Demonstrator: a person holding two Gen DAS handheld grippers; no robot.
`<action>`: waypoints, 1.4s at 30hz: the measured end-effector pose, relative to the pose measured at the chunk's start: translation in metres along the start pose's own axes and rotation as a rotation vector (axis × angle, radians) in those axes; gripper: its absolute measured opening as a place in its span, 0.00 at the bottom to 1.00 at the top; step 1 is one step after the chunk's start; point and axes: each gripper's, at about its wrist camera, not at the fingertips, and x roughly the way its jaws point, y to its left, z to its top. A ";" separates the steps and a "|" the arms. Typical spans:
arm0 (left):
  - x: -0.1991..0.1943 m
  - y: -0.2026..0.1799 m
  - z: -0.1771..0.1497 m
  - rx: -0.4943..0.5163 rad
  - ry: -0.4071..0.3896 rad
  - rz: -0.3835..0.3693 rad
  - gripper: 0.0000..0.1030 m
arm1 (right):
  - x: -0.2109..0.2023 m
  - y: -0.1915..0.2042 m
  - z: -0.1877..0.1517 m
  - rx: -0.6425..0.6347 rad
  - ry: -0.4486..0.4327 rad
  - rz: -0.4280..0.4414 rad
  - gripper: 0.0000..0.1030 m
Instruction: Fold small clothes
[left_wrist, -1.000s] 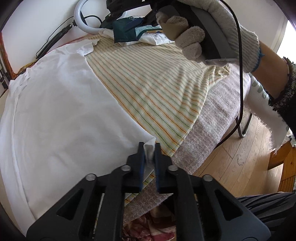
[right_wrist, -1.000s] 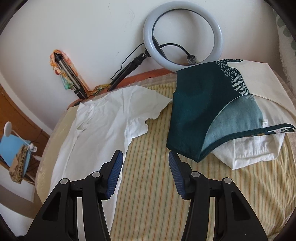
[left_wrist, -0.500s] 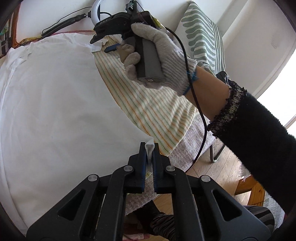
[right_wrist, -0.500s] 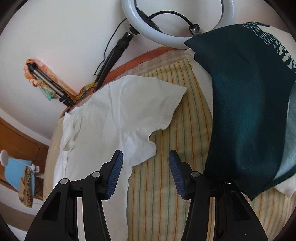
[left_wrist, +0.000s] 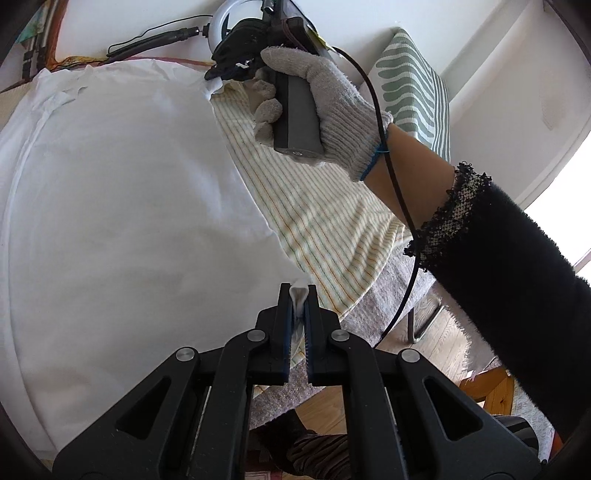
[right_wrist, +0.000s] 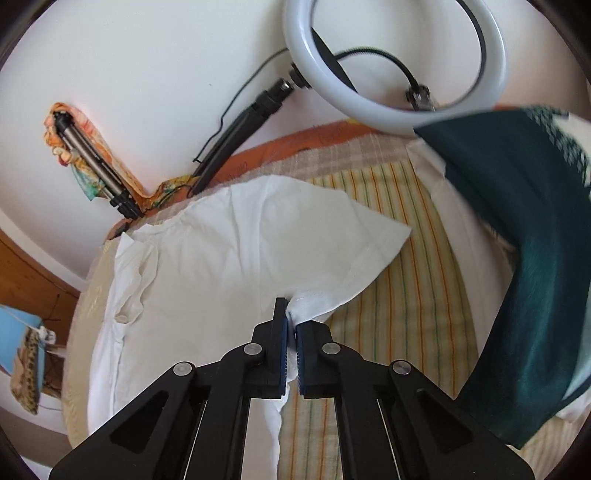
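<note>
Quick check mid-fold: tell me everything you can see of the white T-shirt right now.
The white T-shirt is plain, thin cotton-like knit, lightly creased, spread flat on the striped sheet, neck toward the wall. One short sleeve lies spread out, its hem stitched. The right gripper has just closed its jaws on the edge at the sleeve's underarm, bunching the fabric. The left gripper pinches a bottom hem corner near the bed edge. A dark green garment lies apart from it.

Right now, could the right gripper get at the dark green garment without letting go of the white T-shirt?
Probably not. The right gripper is shut on the white T-shirt at the sleeve's underarm, and bare striped sheet separates it from the dark green garment.
</note>
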 end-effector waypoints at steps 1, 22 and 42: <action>-0.003 0.003 -0.001 -0.009 -0.005 -0.006 0.03 | -0.003 0.007 0.002 -0.025 -0.007 -0.016 0.02; -0.090 0.091 -0.032 -0.227 -0.133 -0.016 0.03 | 0.035 0.195 -0.009 -0.462 0.040 -0.144 0.02; -0.175 0.129 -0.056 -0.235 -0.221 0.168 0.04 | 0.017 0.151 0.018 -0.254 0.075 0.096 0.42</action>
